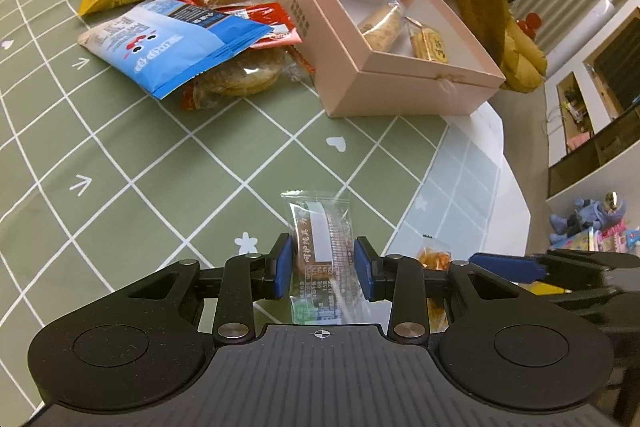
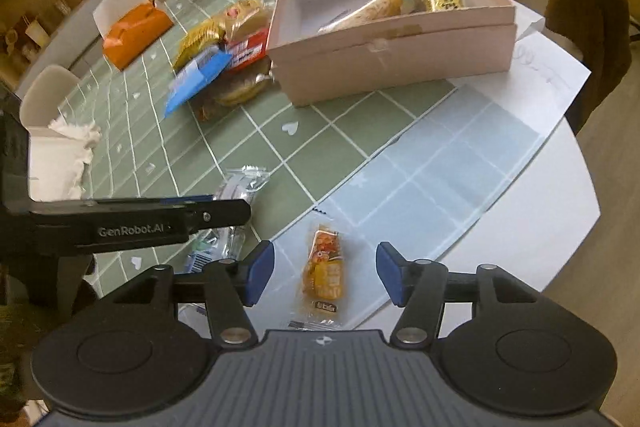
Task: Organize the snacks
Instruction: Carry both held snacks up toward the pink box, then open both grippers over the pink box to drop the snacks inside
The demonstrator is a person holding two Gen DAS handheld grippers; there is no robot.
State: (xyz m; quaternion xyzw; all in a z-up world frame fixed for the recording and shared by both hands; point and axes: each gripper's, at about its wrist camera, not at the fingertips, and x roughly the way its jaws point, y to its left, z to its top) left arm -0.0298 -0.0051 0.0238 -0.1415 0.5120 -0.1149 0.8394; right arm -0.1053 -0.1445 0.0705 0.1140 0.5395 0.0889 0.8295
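The snack pile lies left of the box, which holds two packets.
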